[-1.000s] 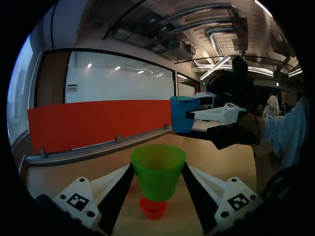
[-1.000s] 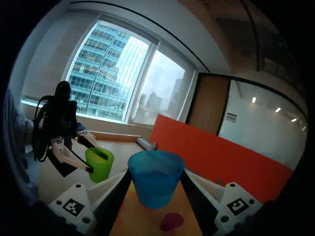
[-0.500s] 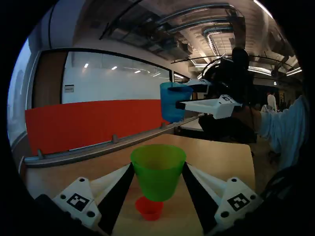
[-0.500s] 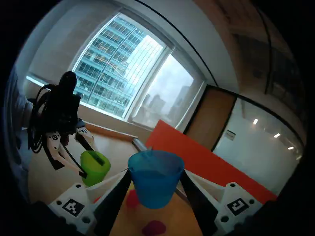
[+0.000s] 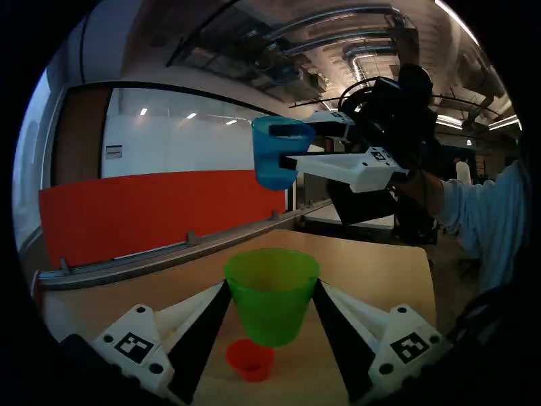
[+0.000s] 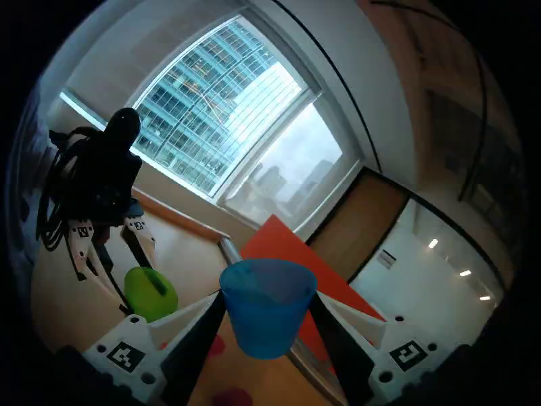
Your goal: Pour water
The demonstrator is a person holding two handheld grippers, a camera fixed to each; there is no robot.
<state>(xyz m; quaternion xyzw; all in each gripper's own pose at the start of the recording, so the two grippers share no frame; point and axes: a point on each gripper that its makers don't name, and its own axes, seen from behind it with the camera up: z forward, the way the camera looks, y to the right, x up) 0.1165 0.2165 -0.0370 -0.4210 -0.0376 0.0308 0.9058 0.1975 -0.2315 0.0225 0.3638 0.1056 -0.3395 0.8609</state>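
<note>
Over the surface, left gripper fingers pinch a green cup upright. Higher up, right gripper fingers clamp a blue cup.

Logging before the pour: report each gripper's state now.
Left gripper: closed on the green cup.
Right gripper: closed on the blue cup.

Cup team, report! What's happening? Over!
Left gripper shut on green cup. Right gripper shut on blue cup, held higher. No stream visible. Small red cup on table under green cup; nothing between the cups.
</note>
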